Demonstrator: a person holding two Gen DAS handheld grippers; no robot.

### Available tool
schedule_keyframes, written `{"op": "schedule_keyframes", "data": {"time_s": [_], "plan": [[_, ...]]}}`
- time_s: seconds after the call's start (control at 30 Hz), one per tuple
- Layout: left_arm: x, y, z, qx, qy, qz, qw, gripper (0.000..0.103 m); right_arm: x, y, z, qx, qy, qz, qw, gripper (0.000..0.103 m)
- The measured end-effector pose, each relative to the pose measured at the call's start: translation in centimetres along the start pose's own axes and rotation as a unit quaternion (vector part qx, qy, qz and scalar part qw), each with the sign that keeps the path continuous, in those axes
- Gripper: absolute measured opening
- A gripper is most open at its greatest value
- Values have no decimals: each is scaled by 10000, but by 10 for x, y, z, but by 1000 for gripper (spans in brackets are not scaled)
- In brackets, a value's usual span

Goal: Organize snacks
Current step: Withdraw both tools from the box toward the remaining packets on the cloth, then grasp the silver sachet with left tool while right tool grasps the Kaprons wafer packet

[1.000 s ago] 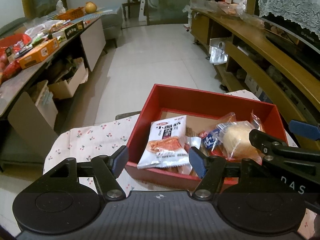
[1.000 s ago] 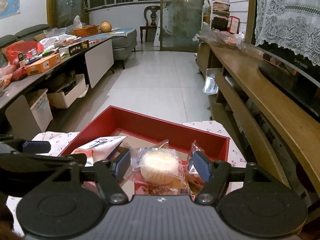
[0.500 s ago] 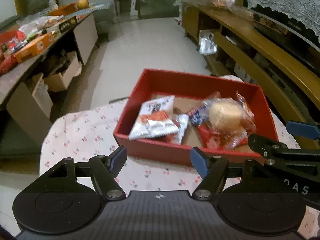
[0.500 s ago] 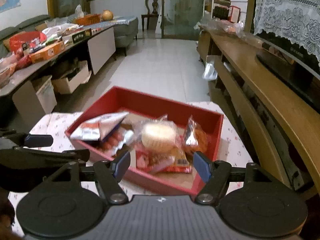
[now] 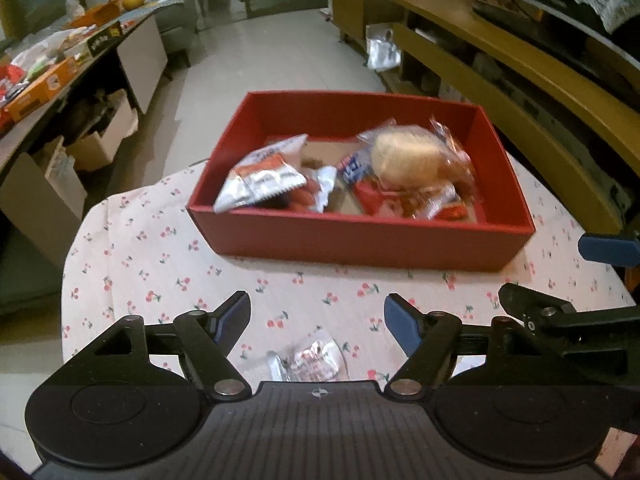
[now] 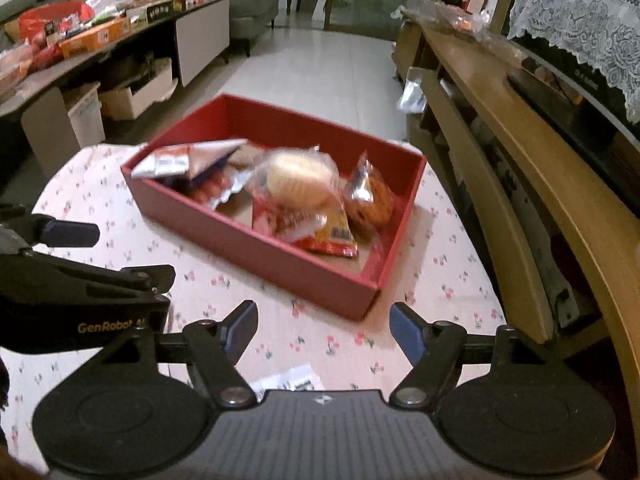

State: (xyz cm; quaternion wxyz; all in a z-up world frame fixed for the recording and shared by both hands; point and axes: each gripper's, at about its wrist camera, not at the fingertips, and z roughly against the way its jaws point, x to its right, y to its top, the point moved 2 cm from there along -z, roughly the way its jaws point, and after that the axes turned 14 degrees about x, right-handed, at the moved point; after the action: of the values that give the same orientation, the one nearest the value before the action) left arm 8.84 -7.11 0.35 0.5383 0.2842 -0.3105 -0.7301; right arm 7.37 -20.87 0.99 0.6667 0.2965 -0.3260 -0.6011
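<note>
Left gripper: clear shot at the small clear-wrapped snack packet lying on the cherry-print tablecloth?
Probably yes. The small clear-wrapped snack packet lies alone on the cherry-print tablecloth, just below the open, empty left gripper, whose jaws have just been opening. Nothing blocks it.

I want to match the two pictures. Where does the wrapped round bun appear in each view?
Left wrist view: wrapped round bun right of centre, inside the red box.
Right wrist view: bun near picture centre, in the box.
Shared landmark: cherry-print tablecloth.
</note>
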Motion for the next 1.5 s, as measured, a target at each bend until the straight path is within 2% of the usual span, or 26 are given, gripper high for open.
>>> {"op": "schedule_keyframes", "data": {"time_s": [0.57, 0.7, 1.17, 1.5], "plan": [[8, -16, -3, -229, -74, -121, 9996, 82, -2, -15, -2, -238, -61, 325, 9992, 79], [8, -18, -6, -314, -100, -90, 9994, 83, 0, -14, -2, -216, -34, 227, 9995, 79], [1, -27, -21, -750, -171, 198, 9968, 83, 4, -22, -18, -657, 312, -228, 9971, 79], [-3, -27, -26, -861, -198, 313, 9956, 84, 8, -26, -30, -869, 377, -405, 9947, 80]]}}
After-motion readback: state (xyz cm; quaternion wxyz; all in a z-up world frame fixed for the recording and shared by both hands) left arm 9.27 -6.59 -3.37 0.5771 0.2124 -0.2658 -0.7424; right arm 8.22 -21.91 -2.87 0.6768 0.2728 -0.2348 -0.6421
